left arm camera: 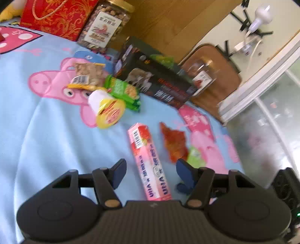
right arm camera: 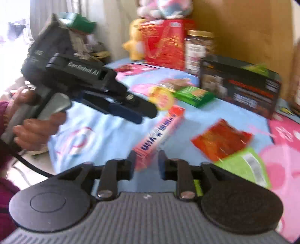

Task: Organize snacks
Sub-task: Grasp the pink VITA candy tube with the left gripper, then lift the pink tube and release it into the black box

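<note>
A long pink snack box (left arm camera: 150, 165) lies on the blue cartoon cloth (left arm camera: 46, 140). My left gripper (left arm camera: 150, 170) is open, its fingers on either side of the box's near half, not touching it. In the right wrist view the same pink box (right arm camera: 159, 135) lies ahead, its near end between the fingers of my right gripper (right arm camera: 146, 163), which is open with a narrow gap; contact is blurred. The left gripper (right arm camera: 144, 112) hovers above the box's far end. A red wrapper (left arm camera: 174, 142) and a green packet (left arm camera: 195, 155) lie right of the box.
A yellow-lidded cup (left arm camera: 106, 108), green biscuit packs (left arm camera: 123, 92) and a nut bag (left arm camera: 88, 77) lie further back. A black box (left arm camera: 153, 82), a nut jar (left arm camera: 103, 26) and a red gift bag (left arm camera: 56, 16) stand at the back. The cloth's edge drops off at right.
</note>
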Action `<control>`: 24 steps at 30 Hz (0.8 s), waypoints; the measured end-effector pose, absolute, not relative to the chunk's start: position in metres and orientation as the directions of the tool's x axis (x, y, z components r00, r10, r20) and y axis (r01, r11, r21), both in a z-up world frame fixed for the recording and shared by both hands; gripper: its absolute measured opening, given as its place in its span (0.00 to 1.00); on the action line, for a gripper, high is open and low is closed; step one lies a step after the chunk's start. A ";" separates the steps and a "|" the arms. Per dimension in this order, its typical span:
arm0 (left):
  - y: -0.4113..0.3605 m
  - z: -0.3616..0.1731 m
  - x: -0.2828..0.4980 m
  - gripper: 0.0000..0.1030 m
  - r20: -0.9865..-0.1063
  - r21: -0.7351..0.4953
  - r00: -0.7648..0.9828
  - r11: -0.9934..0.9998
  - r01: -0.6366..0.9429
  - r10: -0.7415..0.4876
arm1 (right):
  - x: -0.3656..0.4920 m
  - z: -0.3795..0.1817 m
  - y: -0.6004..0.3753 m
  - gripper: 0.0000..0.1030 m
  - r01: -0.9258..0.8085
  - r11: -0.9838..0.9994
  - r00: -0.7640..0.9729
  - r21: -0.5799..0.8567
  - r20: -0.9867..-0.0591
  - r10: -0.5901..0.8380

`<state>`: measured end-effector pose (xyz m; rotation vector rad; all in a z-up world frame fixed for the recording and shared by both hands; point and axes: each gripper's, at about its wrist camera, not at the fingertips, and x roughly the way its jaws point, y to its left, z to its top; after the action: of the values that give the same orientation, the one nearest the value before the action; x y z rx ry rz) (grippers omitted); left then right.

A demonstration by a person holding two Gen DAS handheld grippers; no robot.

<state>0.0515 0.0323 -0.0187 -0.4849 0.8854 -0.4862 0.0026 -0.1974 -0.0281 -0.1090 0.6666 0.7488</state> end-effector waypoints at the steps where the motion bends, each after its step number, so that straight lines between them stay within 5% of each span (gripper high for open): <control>1: 0.031 -0.019 0.051 0.58 -0.614 -0.580 0.540 0.793 0.186 -0.576 | 0.002 -0.030 -0.201 0.42 -0.639 0.751 0.546 0.167 -0.590 0.595; 7: 0.011 -0.017 0.058 0.54 -0.638 -0.539 0.542 0.820 0.193 -0.547 | 0.008 -0.039 -0.190 0.48 -0.621 0.752 0.557 0.220 -0.551 0.621; 9: 0.008 -0.027 0.062 0.31 -0.663 -0.529 0.529 0.832 0.170 -0.530 | 0.009 -0.045 -0.184 0.47 -0.619 0.746 0.550 0.245 -0.543 0.635; 12: 0.014 -0.028 0.058 0.31 -0.651 -0.547 0.544 0.824 0.149 -0.530 | 0.003 -0.050 -0.176 0.34 -0.609 0.765 0.583 0.211 -0.534 0.612; 24: -0.007 0.074 0.151 0.31 -0.482 -0.563 0.665 0.783 0.264 -0.571 | 0.066 0.042 -0.195 0.33 -0.588 0.808 0.747 0.024 -0.366 0.555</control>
<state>0.1508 -0.0071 0.0735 -0.4772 0.6958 -0.4920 0.0660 -0.1954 0.0422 -0.0950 0.3698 0.6262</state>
